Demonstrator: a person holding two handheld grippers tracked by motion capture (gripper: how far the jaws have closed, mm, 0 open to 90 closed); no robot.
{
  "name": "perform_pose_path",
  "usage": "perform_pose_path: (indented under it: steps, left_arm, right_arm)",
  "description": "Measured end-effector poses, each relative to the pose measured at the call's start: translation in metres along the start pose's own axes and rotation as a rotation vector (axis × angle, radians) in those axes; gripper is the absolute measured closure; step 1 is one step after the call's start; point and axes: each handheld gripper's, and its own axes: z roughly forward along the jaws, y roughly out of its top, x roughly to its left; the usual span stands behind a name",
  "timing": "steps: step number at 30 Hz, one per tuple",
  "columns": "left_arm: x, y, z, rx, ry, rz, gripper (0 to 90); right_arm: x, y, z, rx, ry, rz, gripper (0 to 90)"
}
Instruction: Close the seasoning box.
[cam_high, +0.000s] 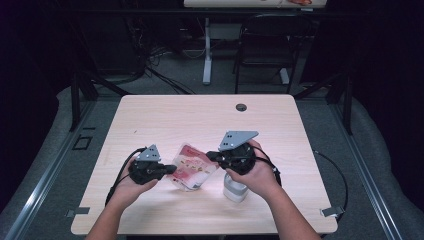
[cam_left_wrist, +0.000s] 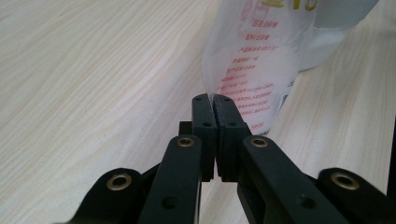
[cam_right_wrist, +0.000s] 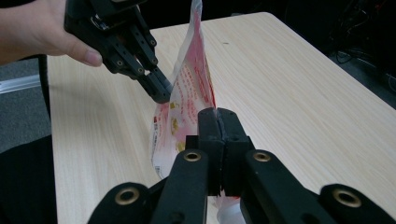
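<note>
A clear plastic bag (cam_high: 192, 167) with red print hangs between my two grippers, just above the light wooden table (cam_high: 200, 115). My left gripper (cam_high: 172, 169) is shut on the bag's left edge. In the left gripper view its jaws (cam_left_wrist: 214, 100) are pressed together on the film of the bag (cam_left_wrist: 252, 60). From the other side my right gripper (cam_high: 210, 155) pinches the bag's right edge, jaws shut. The right gripper view shows those closed tips (cam_right_wrist: 217, 114) on the bag (cam_right_wrist: 189, 88), with the left gripper (cam_right_wrist: 161, 93) clamped on the far edge.
A white container (cam_high: 234, 191) stands on the table under my right hand, also seen behind the bag (cam_left_wrist: 336, 28). A round cable hole (cam_high: 241, 107) lies near the table's far edge. Beyond the table stand a dark chair (cam_high: 265, 45) and a desk leg (cam_high: 207, 55).
</note>
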Motion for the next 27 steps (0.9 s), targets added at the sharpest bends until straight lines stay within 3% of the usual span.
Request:
perform_pose_path:
  steps: [9, 17, 22, 27]
  left_arm:
    - [-0.003, -0.008, -0.004, -0.002, -0.015, -0.003, 87.9]
    - [-0.004, -0.02, -0.009, 0.025, -0.024, -0.014, 84.7]
    - [-0.003, -0.031, -0.011, 0.02, -0.054, -0.044, 78.5]
    - [-0.001, -0.034, -0.012, 0.016, -0.054, -0.067, 69.5]
  right_arm:
    - [0.004, 0.002, 0.005, -0.023, 0.041, 0.021, 80.4]
    - [0.012, 0.012, 0.014, -0.034, 0.07, 0.002, 74.7]
    - [0.018, 0.023, 0.017, -0.064, 0.103, -0.005, 69.5]
    - [0.023, 0.03, 0.02, -0.066, 0.105, -0.018, 66.0]
